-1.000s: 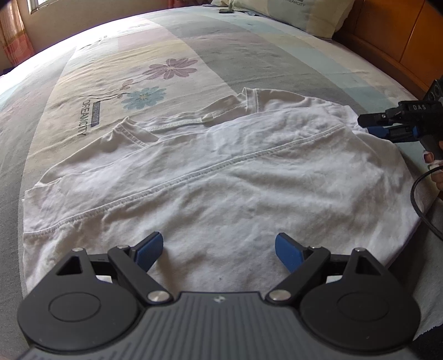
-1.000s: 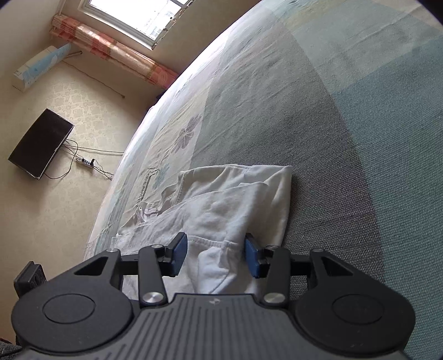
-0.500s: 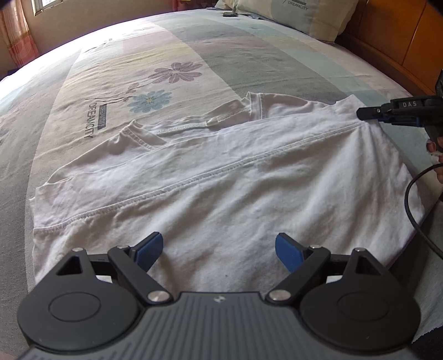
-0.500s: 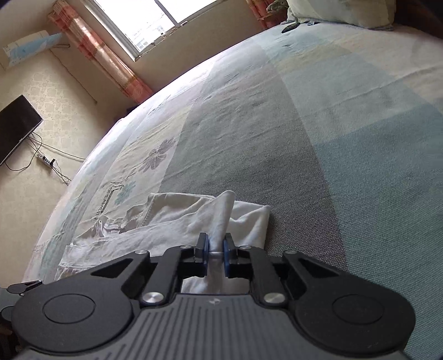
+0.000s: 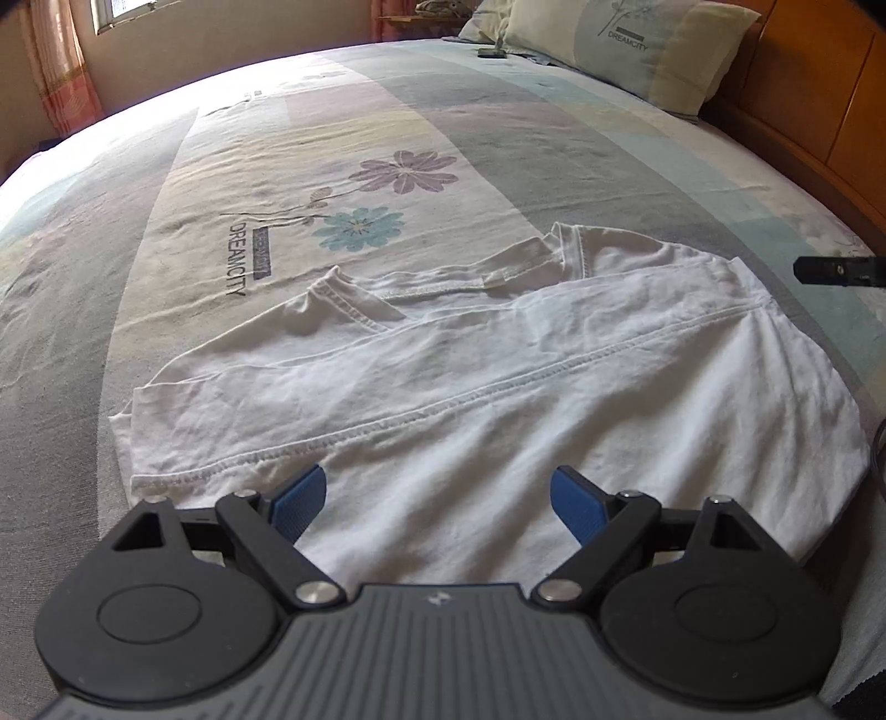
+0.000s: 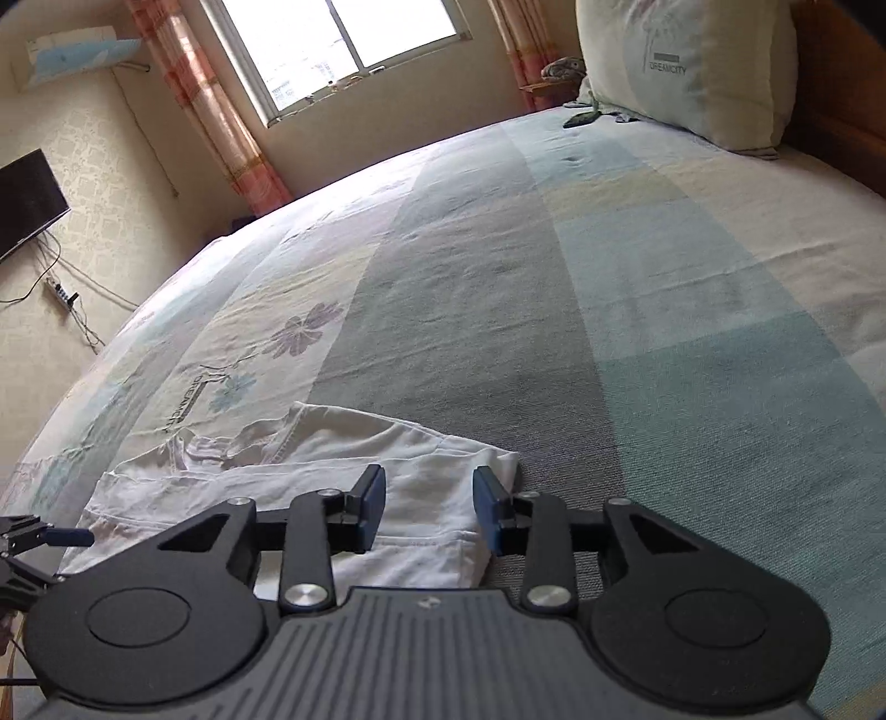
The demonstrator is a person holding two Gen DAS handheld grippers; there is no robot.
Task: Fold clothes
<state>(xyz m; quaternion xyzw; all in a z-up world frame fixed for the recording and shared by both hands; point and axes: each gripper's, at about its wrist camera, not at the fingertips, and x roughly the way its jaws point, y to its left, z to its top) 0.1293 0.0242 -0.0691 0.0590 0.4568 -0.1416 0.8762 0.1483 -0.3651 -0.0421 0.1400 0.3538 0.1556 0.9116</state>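
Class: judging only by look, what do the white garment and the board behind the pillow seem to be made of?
White garment: probably a soft matte cotton knit, shown by fine wrinkles and stitched hems. Board: apparently wood with a smooth, slightly glossy orange-brown finish, in flat panels; solid or veneer is unclear.

"DREAMCITY" printed in dark capitals on bedsheet, beside flower print, running lengthwise along sheet. Same word on pillow, under small dark bar. Small text inside bar on sheet unreadable.

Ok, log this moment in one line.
left gripper: open, above shirt | right gripper: opening, nothing gripped | shirt: partly folded, on bed
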